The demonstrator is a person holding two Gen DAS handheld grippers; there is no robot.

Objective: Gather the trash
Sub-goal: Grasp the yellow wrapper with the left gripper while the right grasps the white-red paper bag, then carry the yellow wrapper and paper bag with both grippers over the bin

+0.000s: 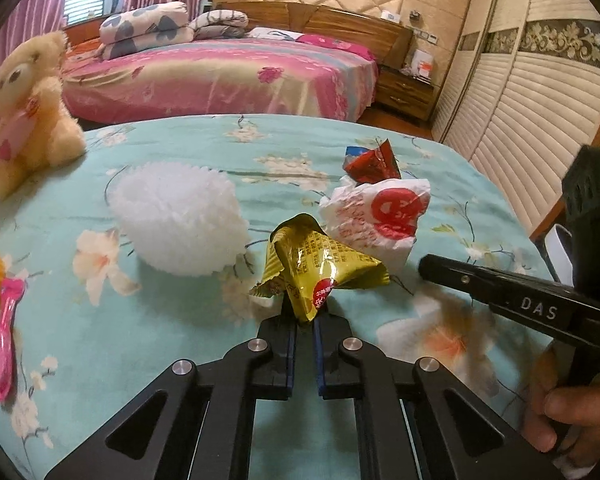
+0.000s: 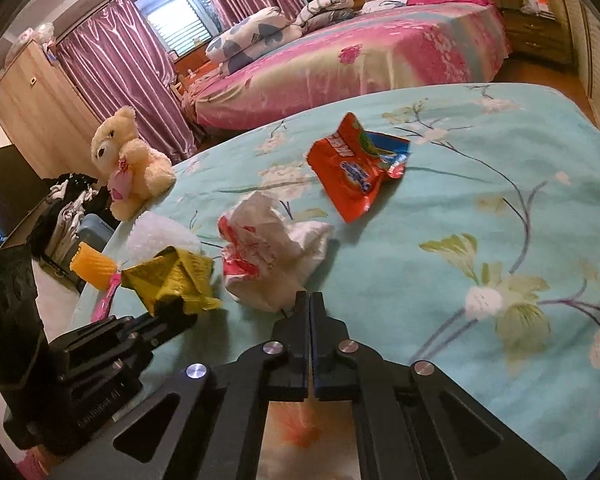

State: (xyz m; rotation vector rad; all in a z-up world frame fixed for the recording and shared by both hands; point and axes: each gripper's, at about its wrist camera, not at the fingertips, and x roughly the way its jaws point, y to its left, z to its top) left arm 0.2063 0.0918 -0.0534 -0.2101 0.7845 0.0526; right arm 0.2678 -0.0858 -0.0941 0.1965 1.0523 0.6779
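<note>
Lying on the teal floral bedspread [image 2: 480, 200] are three pieces of trash: a gold wrapper [image 1: 320, 266], a crumpled white paper with red print [image 1: 374, 216] and a red and blue packet [image 2: 358, 168] farthest away, whose writing cannot be read. The gold wrapper is being held clamped between the jaws of the left gripper [image 1: 306, 318], beside a white ruffled paper cup [image 1: 178, 218], while the right gripper [image 2: 310, 300], its side marked "DAS", is being held with jaws pressed together and nothing between them, just before the white paper
</note>
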